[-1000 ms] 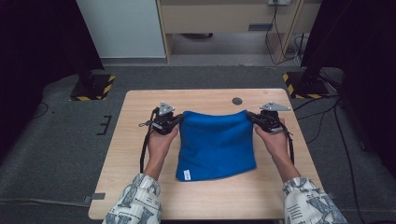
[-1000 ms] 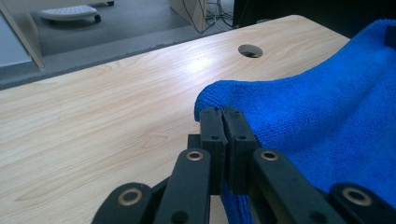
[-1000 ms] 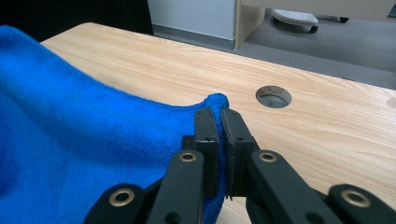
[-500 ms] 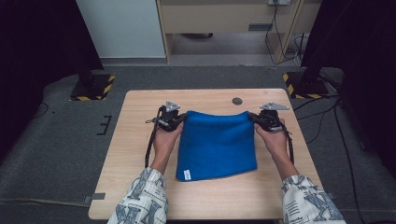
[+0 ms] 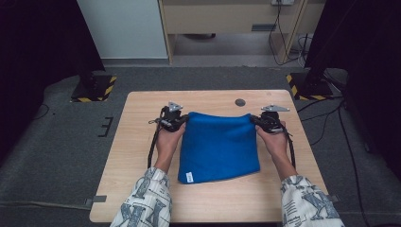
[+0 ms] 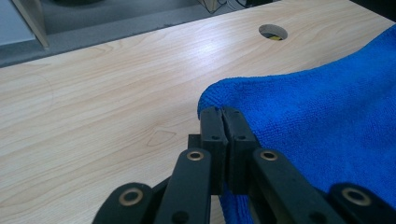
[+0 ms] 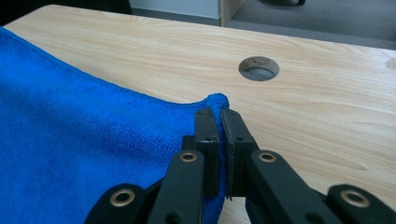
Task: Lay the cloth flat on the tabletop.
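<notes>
A blue microfibre cloth (image 5: 218, 144) lies folded on the wooden table (image 5: 142, 156), with a small white label (image 5: 188, 177) at its near left corner. My left gripper (image 5: 182, 118) is shut on the cloth's far left corner (image 6: 210, 98), the fabric pinched between the black jaws. My right gripper (image 5: 255, 119) is shut on the far right corner (image 7: 215, 100) in the same way. The far edge is stretched between the two grippers and sags a little in the middle. The person's hands hold both grippers just above the tabletop.
A round cable hole (image 5: 240, 102) sits in the table just beyond the cloth's far edge. Bare wood lies to the left and right of the cloth and along the near edge. Black stands with yellow-striped bases (image 5: 92, 90) flank the table on the floor.
Both grippers have sunk slightly toward the table and shifted a little away from the person, carrying the cloth's far corners with them. The cloth now lies flatter.
</notes>
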